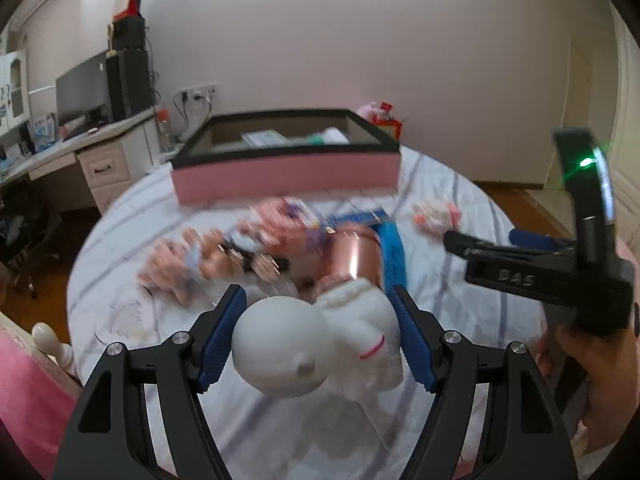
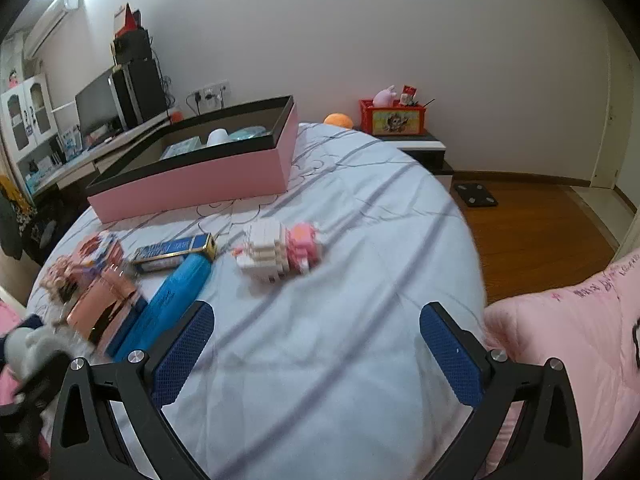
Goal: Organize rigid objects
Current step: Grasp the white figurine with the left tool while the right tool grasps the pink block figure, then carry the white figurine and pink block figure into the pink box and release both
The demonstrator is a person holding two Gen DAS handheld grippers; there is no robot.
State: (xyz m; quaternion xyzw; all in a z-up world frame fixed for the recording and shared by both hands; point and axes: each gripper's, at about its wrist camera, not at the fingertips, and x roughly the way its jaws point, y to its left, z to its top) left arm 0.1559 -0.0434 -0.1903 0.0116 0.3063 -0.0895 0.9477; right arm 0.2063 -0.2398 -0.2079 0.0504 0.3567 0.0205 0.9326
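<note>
Two tongs over bed; left tongs clamped on white figurine; right tongs apart, empty.

A bed with a pale blue striped sheet carries everything. At its far left lies a pink box with a black rim. Nearer, on the left, lie a blue tube, a blue-and-gold carton and a copper-coloured box; a pink-and-white brick figure sits mid-bed
</note>
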